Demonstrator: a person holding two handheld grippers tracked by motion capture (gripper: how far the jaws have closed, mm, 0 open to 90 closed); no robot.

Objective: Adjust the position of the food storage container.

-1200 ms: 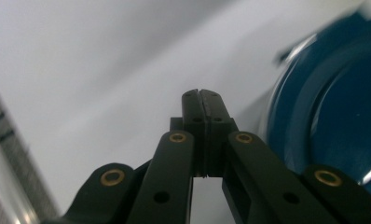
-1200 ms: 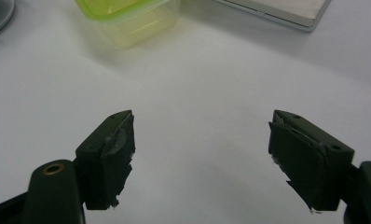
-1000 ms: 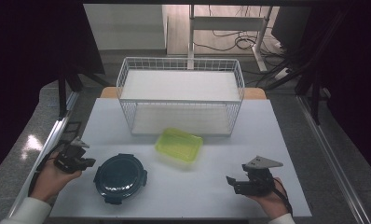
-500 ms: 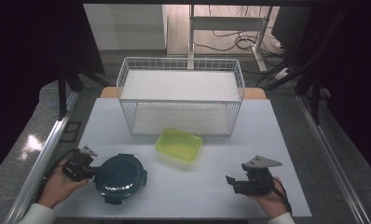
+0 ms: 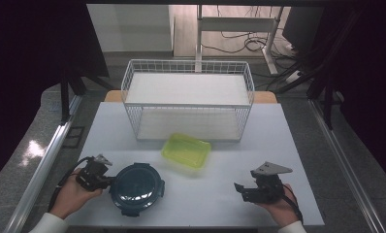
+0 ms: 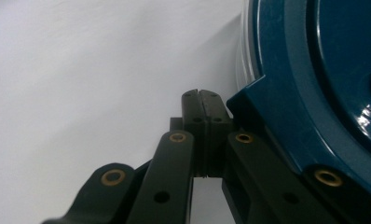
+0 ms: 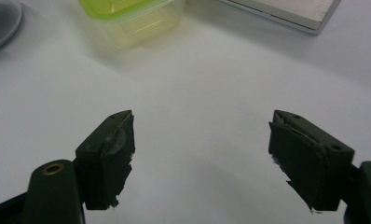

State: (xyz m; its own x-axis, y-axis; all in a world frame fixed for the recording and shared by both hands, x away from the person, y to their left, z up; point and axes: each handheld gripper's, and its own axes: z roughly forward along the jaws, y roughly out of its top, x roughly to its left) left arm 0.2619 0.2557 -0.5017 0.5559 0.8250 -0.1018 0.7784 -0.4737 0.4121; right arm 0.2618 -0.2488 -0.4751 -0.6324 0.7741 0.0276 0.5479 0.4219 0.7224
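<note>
The two jaws of the left gripper (image 6: 202, 100) are pressed flat together with nothing between them, as seen in the left gripper view. Their tips are set just beside a squared latch tab of the round blue container (image 6: 323, 79), at its rim; whether tab and jaws actually touch cannot be told. In the high view the left gripper (image 5: 100, 175) is held by the left hand (image 5: 72, 196) at the container's left edge, with the jaws aimed to the right across the table (image 5: 215, 204).

The round blue container (image 5: 136, 188) is seen lying flat on the white table near the front left, its dark blue lid facing up. Being round, it has no long axis; one latch tab is turned toward the left gripper.

The jaws of the right gripper (image 7: 202, 158) are held wide apart, and only bare table surface is seen between them. Worn pads can be made out on their inner faces. In the high view the right gripper (image 5: 249, 190) is held low by the right hand (image 5: 278, 206) at the front right, well apart from the blue container, with its jaws aimed to the left.

A yellow-green rectangular container (image 5: 186, 150) is placed between the two grippers and farther back, just in front of a white wire basket (image 5: 188, 99). Its long axis runs roughly from left to right, slightly skewed to the table's edge. In the right gripper view it (image 7: 132, 18) is seen ahead of the jaws, beyond their left tip.
</note>
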